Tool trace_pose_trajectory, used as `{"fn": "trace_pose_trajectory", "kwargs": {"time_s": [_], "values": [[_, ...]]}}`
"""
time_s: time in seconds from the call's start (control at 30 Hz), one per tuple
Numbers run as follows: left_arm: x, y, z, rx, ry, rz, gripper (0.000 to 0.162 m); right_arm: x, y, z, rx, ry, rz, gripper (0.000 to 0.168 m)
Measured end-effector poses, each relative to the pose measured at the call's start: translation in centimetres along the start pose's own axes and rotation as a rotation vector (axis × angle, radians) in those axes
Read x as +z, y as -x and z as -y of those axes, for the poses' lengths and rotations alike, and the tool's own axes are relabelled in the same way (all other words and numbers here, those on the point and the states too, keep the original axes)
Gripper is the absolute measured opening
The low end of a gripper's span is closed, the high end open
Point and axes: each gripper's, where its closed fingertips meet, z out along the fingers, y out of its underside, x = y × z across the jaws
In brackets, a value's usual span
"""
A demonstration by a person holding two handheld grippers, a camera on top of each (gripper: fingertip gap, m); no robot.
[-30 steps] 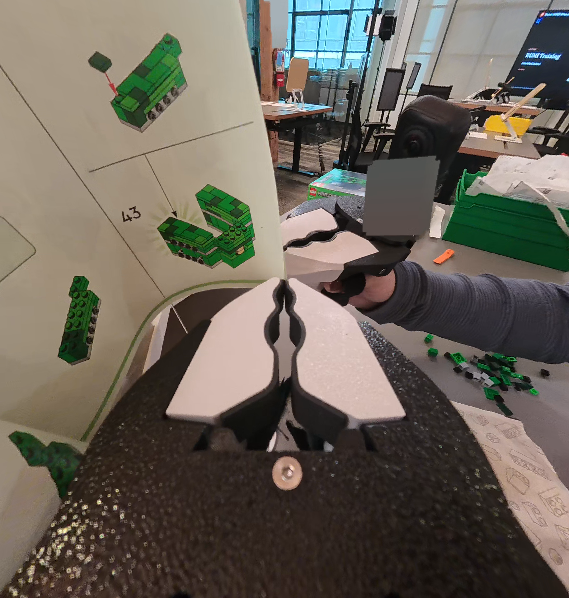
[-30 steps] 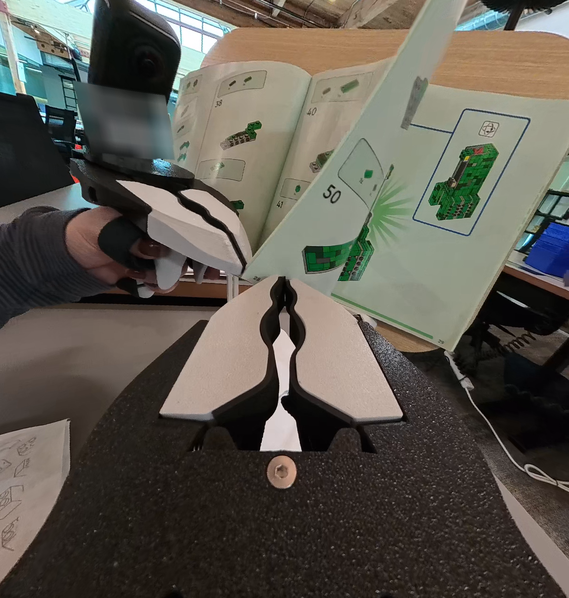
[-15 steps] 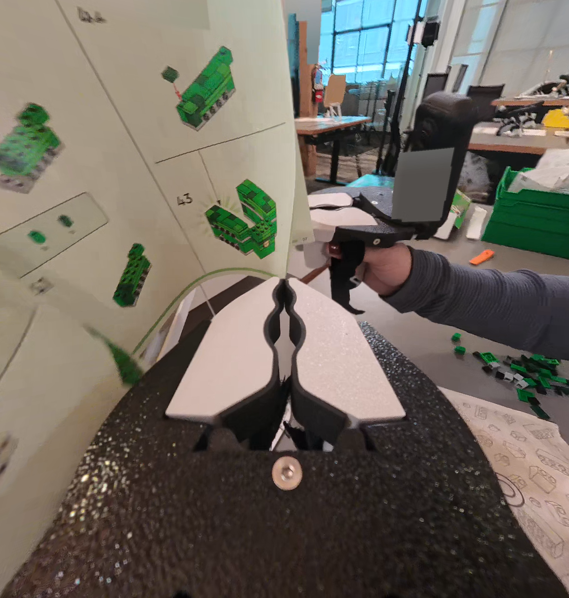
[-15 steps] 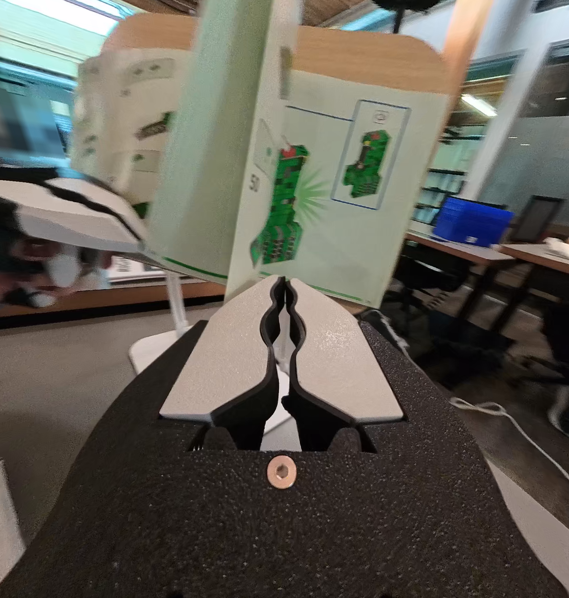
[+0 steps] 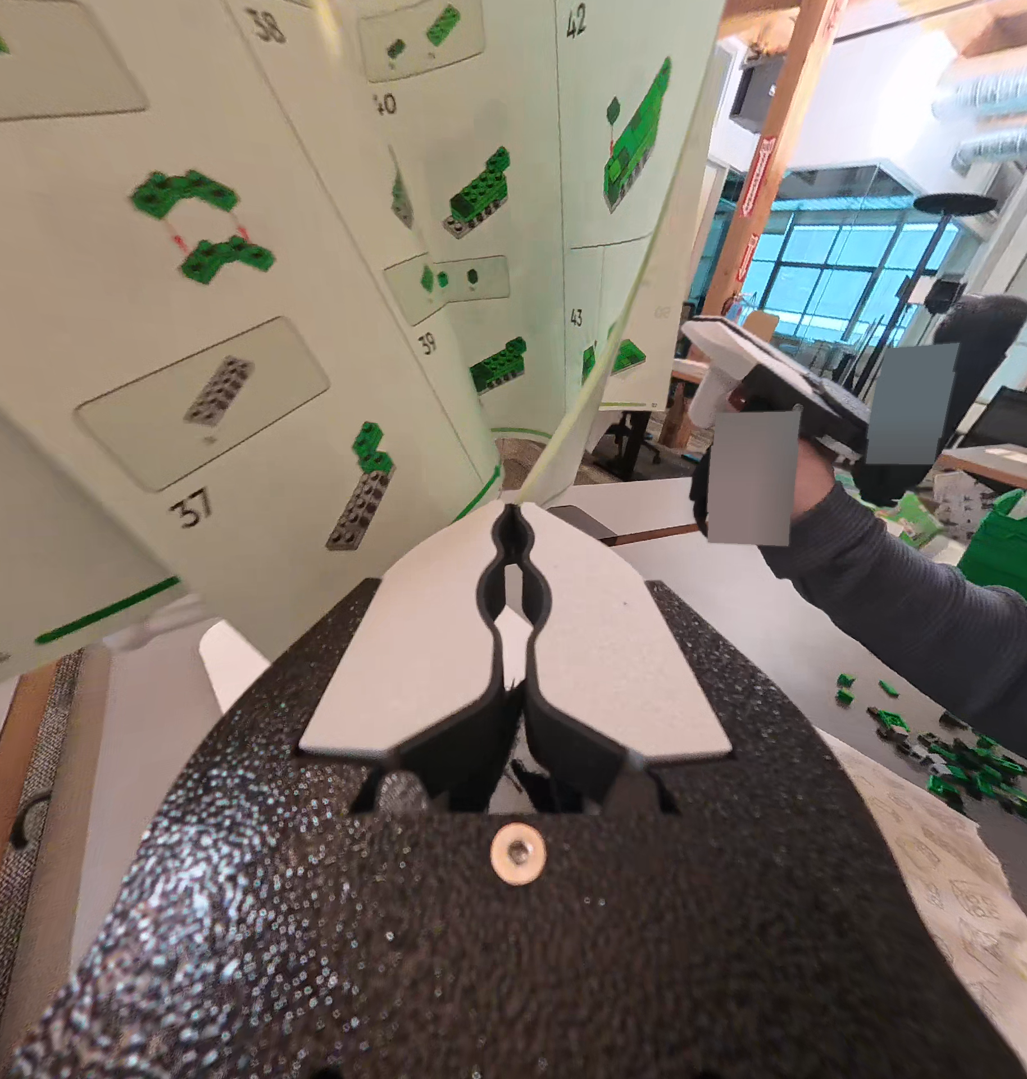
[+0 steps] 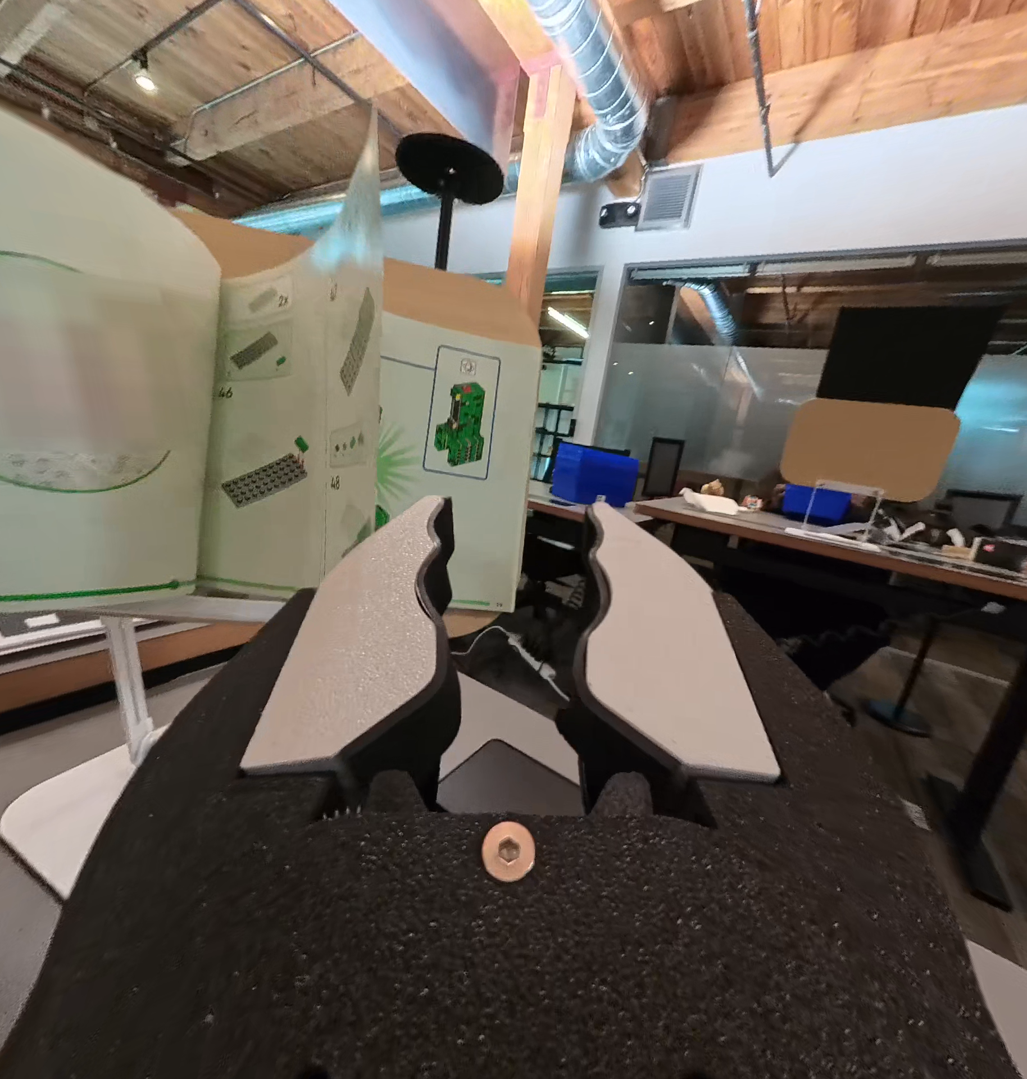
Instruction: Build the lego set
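Left gripper: fingers pressing together, pinching the lower edge of a single page of the instruction booklet; the page is standing edge-on at 12 o'clock from the tips, apparently so it can be turned.

Right gripper: fingers spreading apart with nothing between them, hovering just off the booklet's right page, which is sitting at 11 o'clock of the tips. In the left wrist view the same tool is showing at 2 o'clock, held in a hand with a dark sleeve.

Booklet: standing upright on a white stand with a brown backing board, likely so the steps are readable while both tools are working; several pages are fanning loose and blurring.

Lego pieces: a loose pile of small green and dark bricks lying on the grey table at 4 o'clock of the left tips, well apart from both grippers, beside a printed paper sheet.

Step, as judged: page-turning to find the build step; no brick is being handled.

Risk: the thin sheet may be slipping or creasing under the pinch.
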Motion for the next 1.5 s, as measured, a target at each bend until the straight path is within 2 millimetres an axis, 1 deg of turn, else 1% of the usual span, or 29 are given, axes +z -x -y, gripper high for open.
{"fn": "trace_pose_trajectory", "kwargs": {"time_s": [0.13,0.27,0.4,0.6,0.73,0.8,0.9,1.0,1.1,1.27,1.37,1.5], "values": [[-1.1,0.5,0.0,-0.015,-0.012,0.019,0.000,-0.6,-1.2,1.1,0.009,-0.040,-0.076,0.052],[-1.8,0.8,0.4,-0.041,-0.037,0.034,0.000,-1.5,-1.8,1.8,-0.004,-0.064,-0.098,0.053],[-2.5,1.2,0.6,-0.061,-0.047,0.055,0.000,-2.2,-1.9,2.2,-0.035,-0.038,-0.057,0.053],[-3.3,1.2,0.5,-0.090,-0.058,0.064,0.000,-4.1,-1.8,4.1,-0.097,-0.001,0.026,0.051],[-3.8,1.2,0.5,-0.117,-0.078,0.068,0.000,-6.1,-0.9,5.0,-0.140,0.020,0.089,0.051],[-4.0,1.3,0.5,-0.130,-0.085,0.073,0.000,-7.4,-0.2,5.1,-0.163,0.040,0.118,0.052],[-4.2,1.3,0.3,-0.151,-0.088,0.068,0.000,-9.7,1.0,5.6,-0.179,0.055,0.171,0.049],[-4.4,1.1,0.2,-0.172,-0.105,0.063,0.000,-11.7,1.8,5.5,-0.201,0.081,0.195,0.049],[-4.6,0.9,0.2,-0.195,-0.125,0.046,0.000,-13.2,2.4,5.0,-0.185,0.111,0.218,0.049],[-4.9,0.6,0.5,-0.195,-0.132,0.042,0.000,-15.2,4.2,4.5,-0.175,0.141,0.269,0.049],[-4.9,0.4,0.8,-0.192,-0.132,0.038,0.000,-15.7,4.9,4.5,-0.196,0.143,0.277,0.049],[-4.8,0.2,1.0,-0.187,-0.135,0.038,0.000,-16.2,5.5,5.0,-0.175,0.136,0.289,0.049]]}}
